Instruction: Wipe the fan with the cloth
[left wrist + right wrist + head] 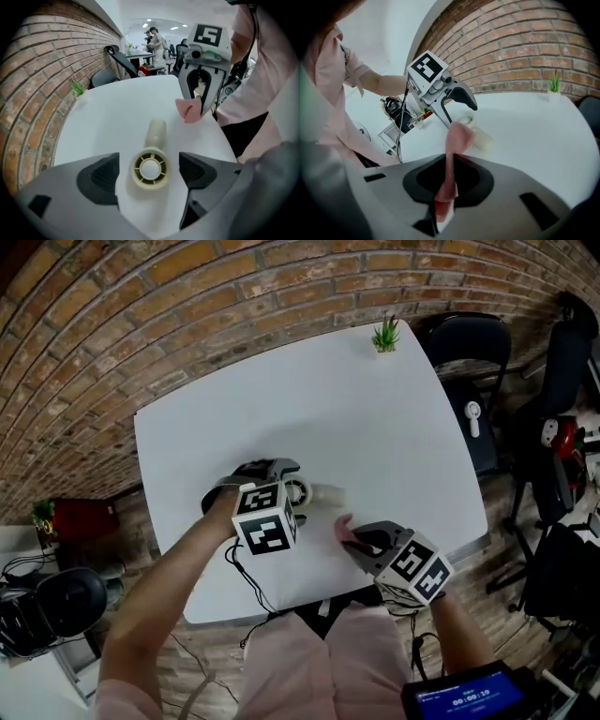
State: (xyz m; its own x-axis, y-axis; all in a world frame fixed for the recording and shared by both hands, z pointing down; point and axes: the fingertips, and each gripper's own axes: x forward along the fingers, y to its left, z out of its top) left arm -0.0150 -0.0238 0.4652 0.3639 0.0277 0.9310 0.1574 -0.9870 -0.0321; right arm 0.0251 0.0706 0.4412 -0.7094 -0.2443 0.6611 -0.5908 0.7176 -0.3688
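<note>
Holds left tongs (pixel 149 172) apart astride the fan (pixel 151 154), flat on the desk (pixel 375 427), handle pointing away toward the cloth (pixel 457 138). Clamps right tongs (pixel 449 176) on that cloth.

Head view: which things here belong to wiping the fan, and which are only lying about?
For the job:
- fan, between the jaws of the open left gripper
- pink cloth, clamped in the right gripper

Lying about:
- small potted plant, at the far corner of the table
- black office chair, beside that corner
</note>
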